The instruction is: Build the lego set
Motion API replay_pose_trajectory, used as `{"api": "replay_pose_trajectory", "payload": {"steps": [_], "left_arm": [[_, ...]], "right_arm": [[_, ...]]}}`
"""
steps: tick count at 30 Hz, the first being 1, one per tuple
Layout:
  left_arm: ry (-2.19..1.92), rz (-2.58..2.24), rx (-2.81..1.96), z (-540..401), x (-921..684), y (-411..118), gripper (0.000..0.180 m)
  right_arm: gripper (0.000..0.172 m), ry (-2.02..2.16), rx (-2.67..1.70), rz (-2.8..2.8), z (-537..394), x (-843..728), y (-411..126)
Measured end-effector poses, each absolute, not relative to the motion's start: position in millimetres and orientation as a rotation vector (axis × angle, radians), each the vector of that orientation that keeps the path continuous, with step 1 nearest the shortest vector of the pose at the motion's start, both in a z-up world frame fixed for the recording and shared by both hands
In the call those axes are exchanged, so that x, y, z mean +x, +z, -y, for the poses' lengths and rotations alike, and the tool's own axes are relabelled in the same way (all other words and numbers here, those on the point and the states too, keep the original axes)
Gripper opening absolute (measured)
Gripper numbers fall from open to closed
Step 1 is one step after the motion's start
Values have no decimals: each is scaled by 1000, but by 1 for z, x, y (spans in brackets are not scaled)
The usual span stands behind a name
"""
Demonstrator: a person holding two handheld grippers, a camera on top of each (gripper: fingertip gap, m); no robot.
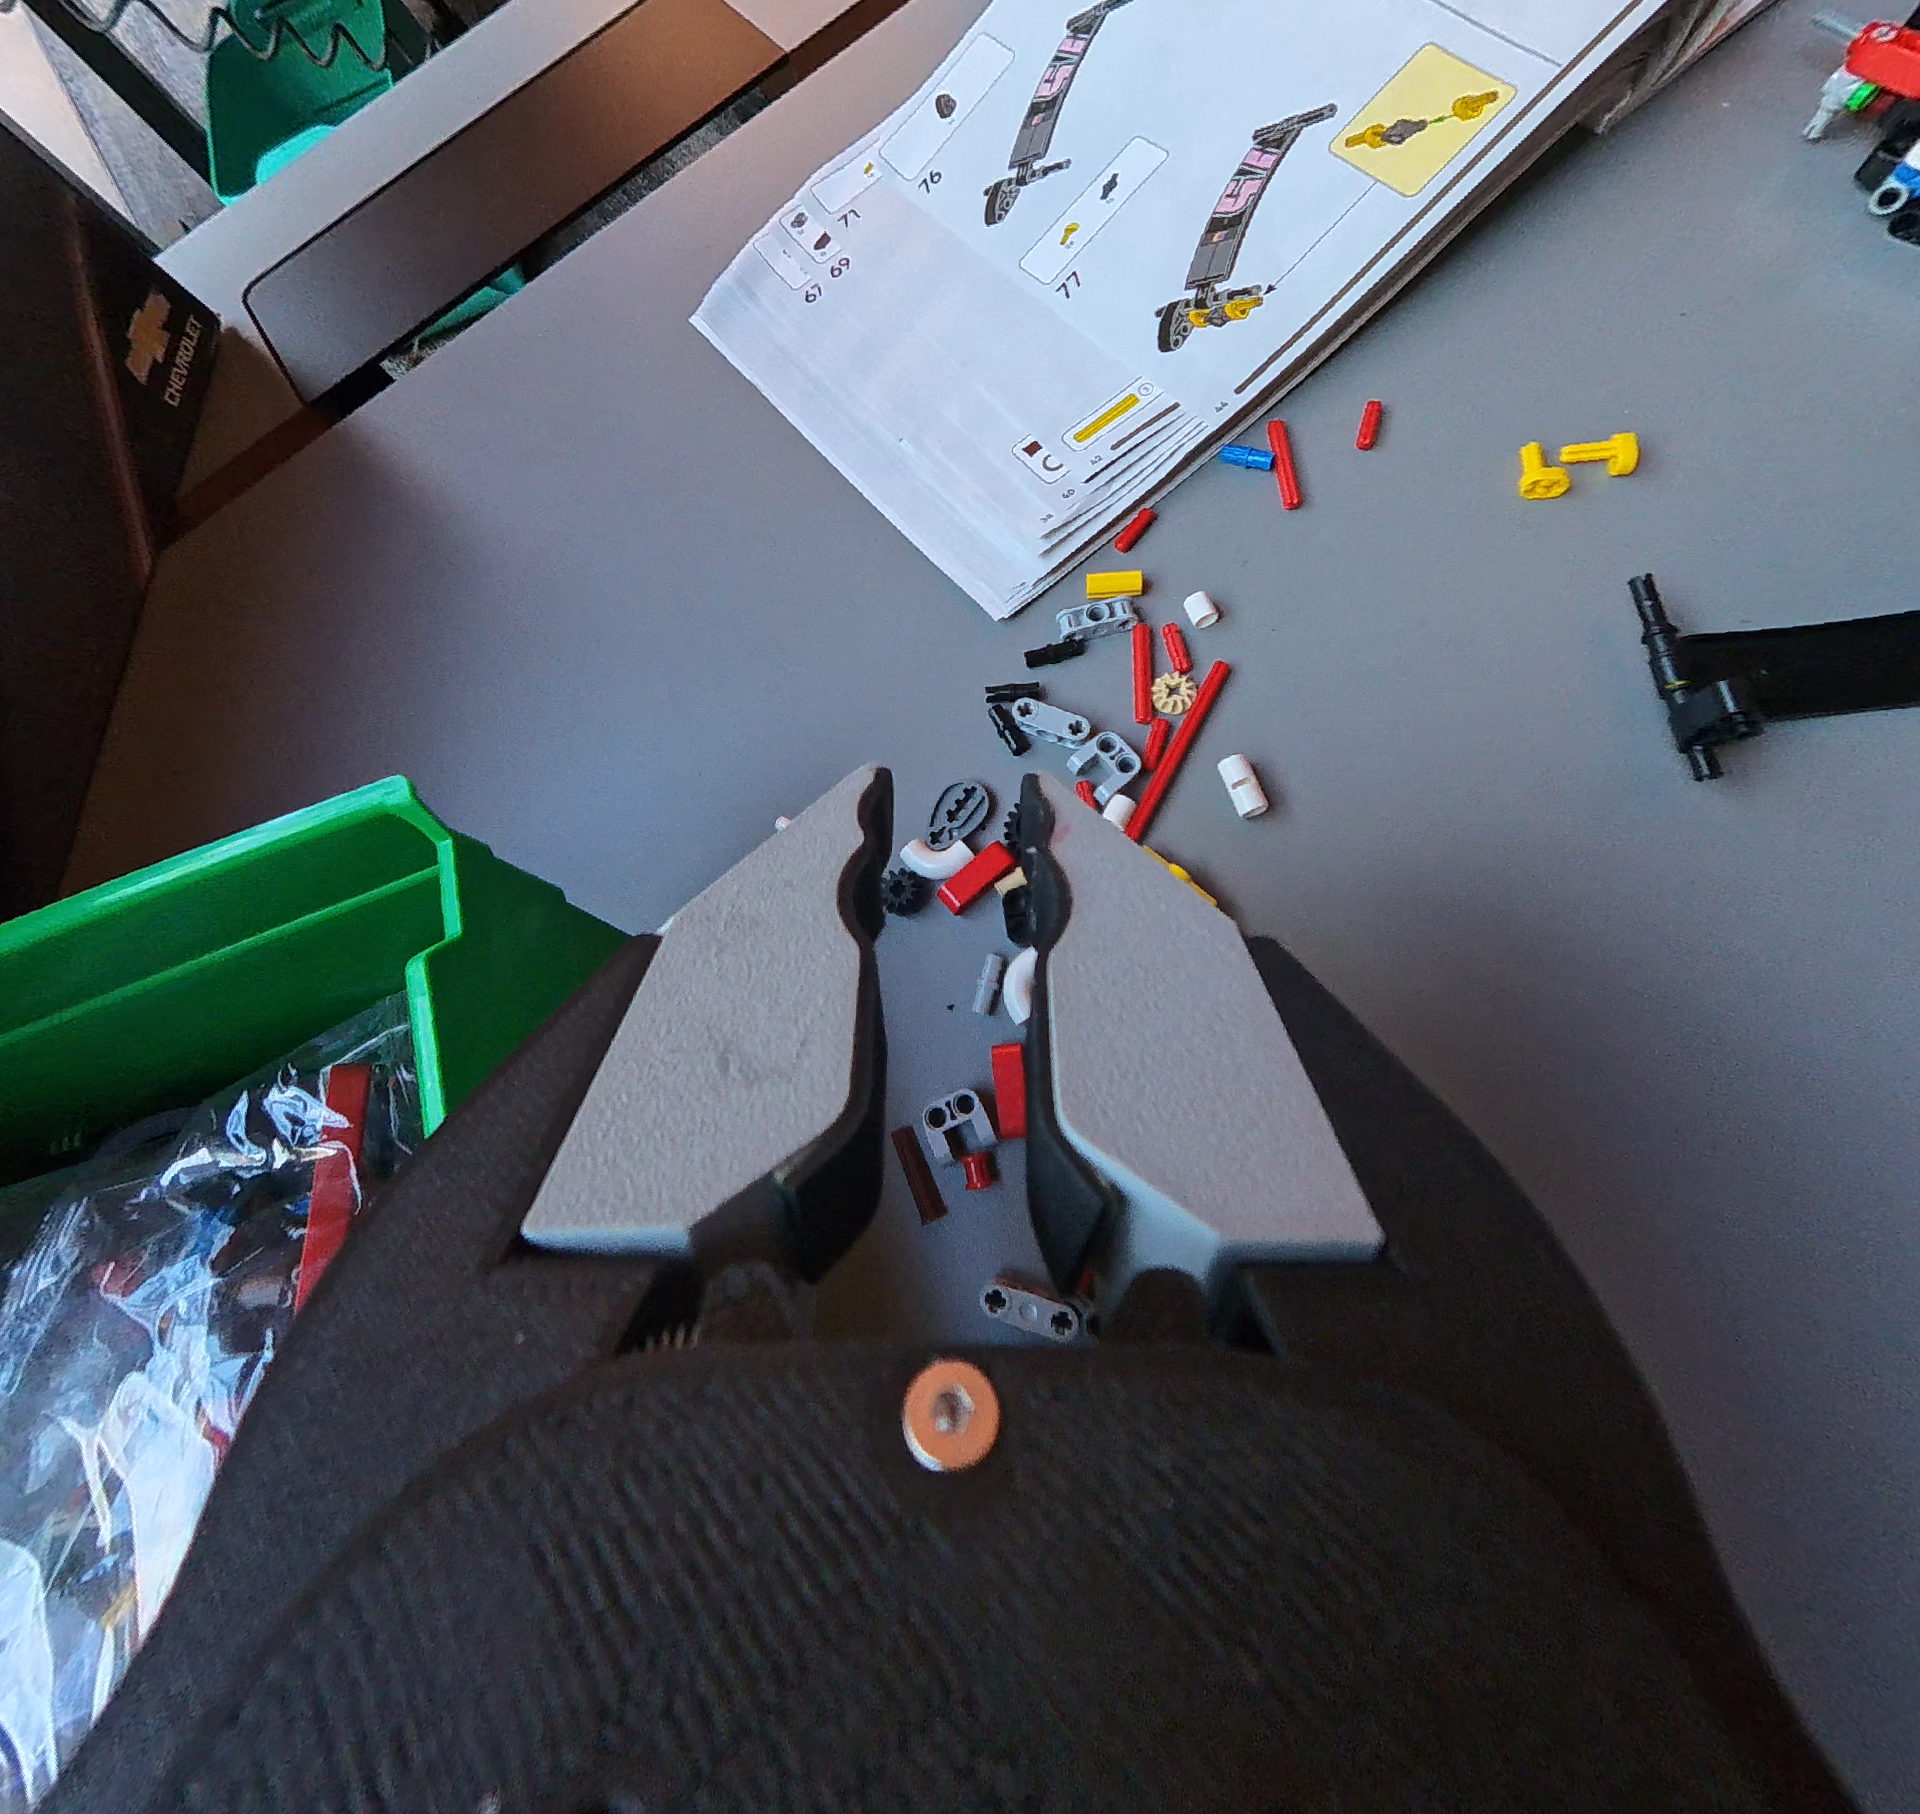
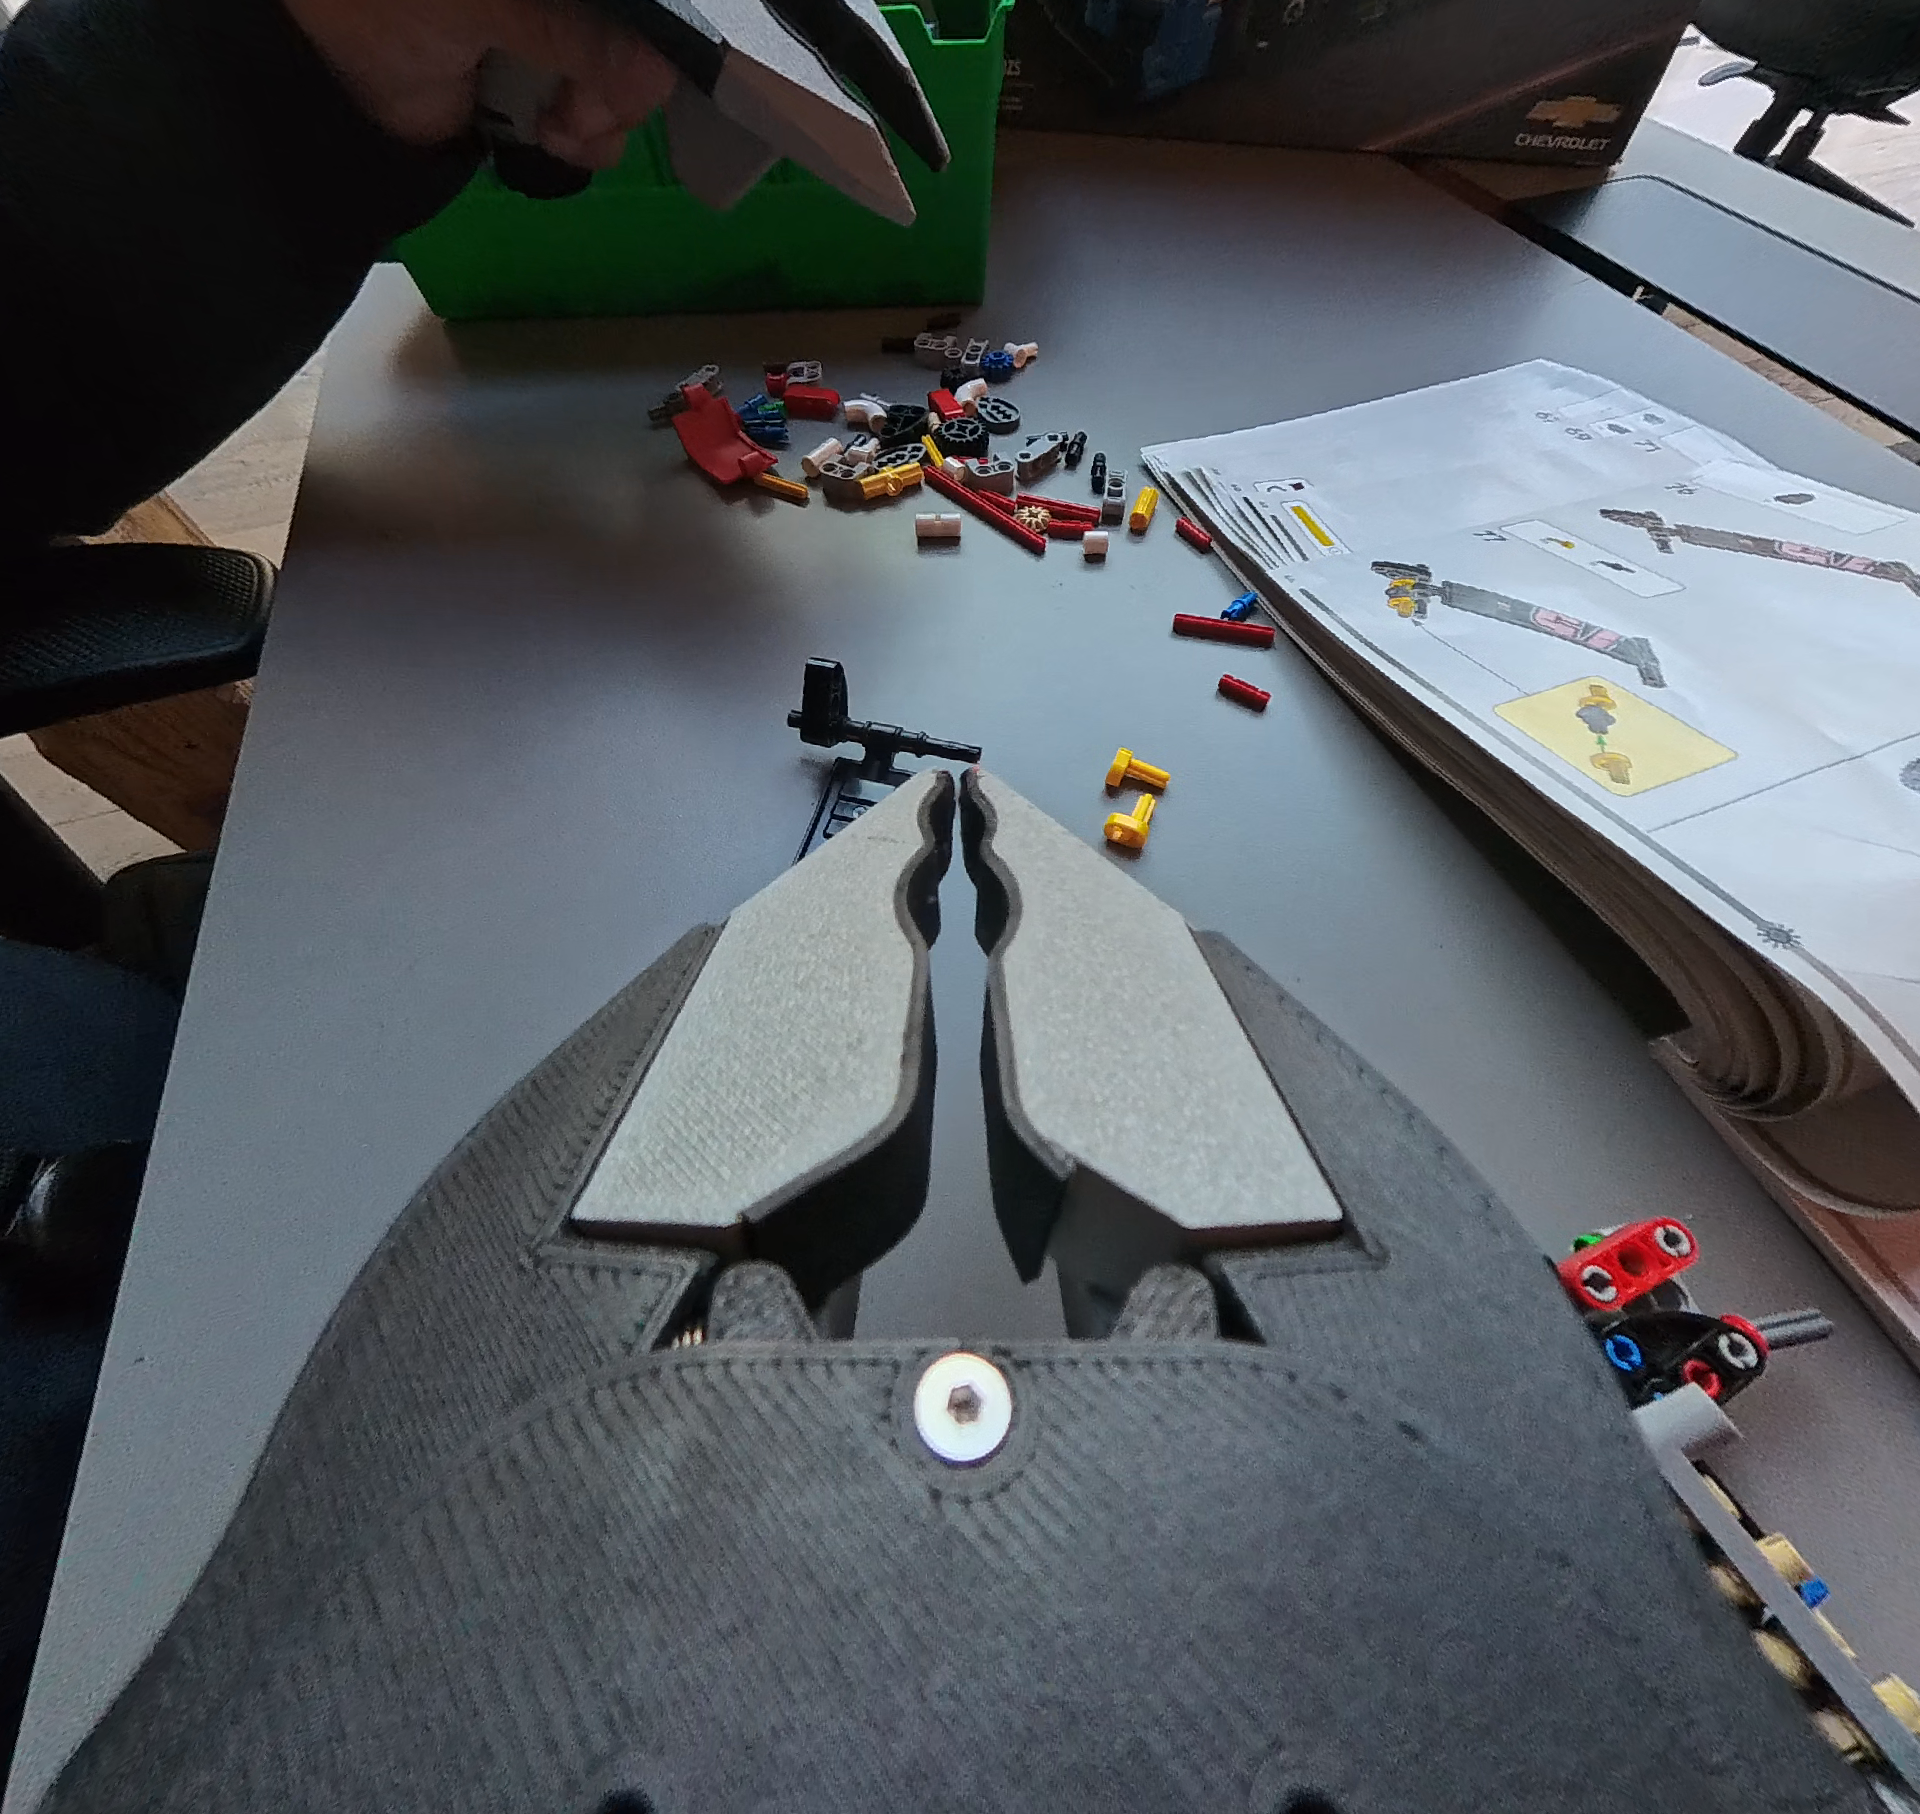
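My left gripper point(image 1: 954, 800) is open and holds nothing. It hovers over a scatter of small toy-brick parts point(image 1: 1101, 715) on the grey table point(image 1: 520, 569). Between its fingers I see a red brick point(image 1: 977, 876), a white curved piece point(image 1: 930, 858) and a dark grey oval piece point(image 1: 958, 810), all lying on the table and untouched. The right wrist view shows it point(image 2: 928, 185) raised above the pile point(image 2: 935, 455). My right gripper point(image 2: 956, 777) is shut, with nothing visible between its tips. It is just short of a black axle-and-panel assembly point(image 2: 883, 725), also in the left wrist view point(image 1: 1704, 684).
An open instruction booklet point(image 2: 1610, 621) lies at the right, with two yellow pins point(image 2: 1132, 796) near it. A green bin point(image 2: 727, 247) with plastic bags point(image 1: 156, 1349) and a dark cardboard box point(image 2: 1351, 50) stand at the far side. A partly built red and black assembly point(image 2: 1662, 1317) sits near right. Left tips to right tips: about 25 centimetres.
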State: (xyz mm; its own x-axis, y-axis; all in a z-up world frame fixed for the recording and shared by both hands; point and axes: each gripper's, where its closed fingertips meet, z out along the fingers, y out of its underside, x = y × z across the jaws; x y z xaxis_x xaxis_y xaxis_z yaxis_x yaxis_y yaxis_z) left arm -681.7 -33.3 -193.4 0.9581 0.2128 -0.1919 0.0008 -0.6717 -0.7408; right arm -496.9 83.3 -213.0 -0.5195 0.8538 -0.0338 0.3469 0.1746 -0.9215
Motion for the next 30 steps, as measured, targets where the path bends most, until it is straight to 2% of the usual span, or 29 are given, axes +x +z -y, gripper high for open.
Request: {"api": "replay_pose_trajectory", "payload": {"steps": [30], "left_arm": [[249, 193, -2257, 5, -665, -191, 20]], "right_arm": [[0, 1321, -1073, 1865, -91, -497, -200]]}}
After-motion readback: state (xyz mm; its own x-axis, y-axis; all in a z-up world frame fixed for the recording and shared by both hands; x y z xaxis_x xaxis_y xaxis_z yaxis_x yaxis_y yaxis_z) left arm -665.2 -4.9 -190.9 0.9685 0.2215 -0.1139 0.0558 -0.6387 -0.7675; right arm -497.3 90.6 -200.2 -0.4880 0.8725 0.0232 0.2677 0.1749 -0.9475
